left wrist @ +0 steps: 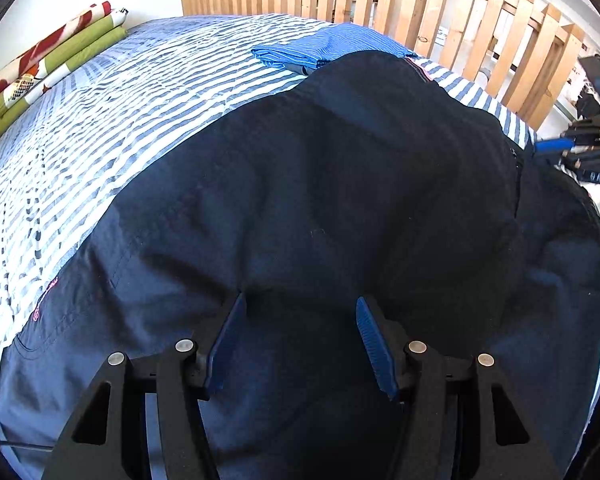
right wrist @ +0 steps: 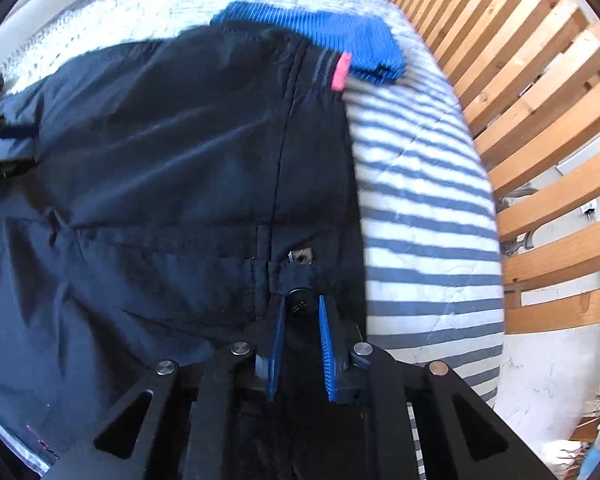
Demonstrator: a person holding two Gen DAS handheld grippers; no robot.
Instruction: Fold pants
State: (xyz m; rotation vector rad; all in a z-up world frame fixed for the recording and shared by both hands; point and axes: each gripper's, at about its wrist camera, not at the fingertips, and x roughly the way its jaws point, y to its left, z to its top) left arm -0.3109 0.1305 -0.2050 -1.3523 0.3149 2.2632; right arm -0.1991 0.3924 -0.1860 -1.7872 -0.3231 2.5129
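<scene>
Dark navy pants [left wrist: 340, 184] lie spread over a bed with a blue-and-white striped cover [left wrist: 120, 92]. My left gripper [left wrist: 300, 328] hovers over the near part of the fabric, its blue pads [left wrist: 226, 340] wide apart with nothing between them. In the right wrist view my right gripper [right wrist: 300, 320] is closed on the waistband of the pants [right wrist: 172, 152], a black button [right wrist: 300, 303] sitting between its fingers [right wrist: 326, 344]. A pink tag [right wrist: 341, 72] marks the far waistband edge. The right gripper [left wrist: 584, 148] also shows at the right edge of the left wrist view.
A folded blue striped garment [left wrist: 332, 46] lies on the bed just beyond the pants. Folded green and red quilts [left wrist: 48, 68] sit at the far left. A wooden slatted railing [right wrist: 540, 100] runs along the bed's right side and far end.
</scene>
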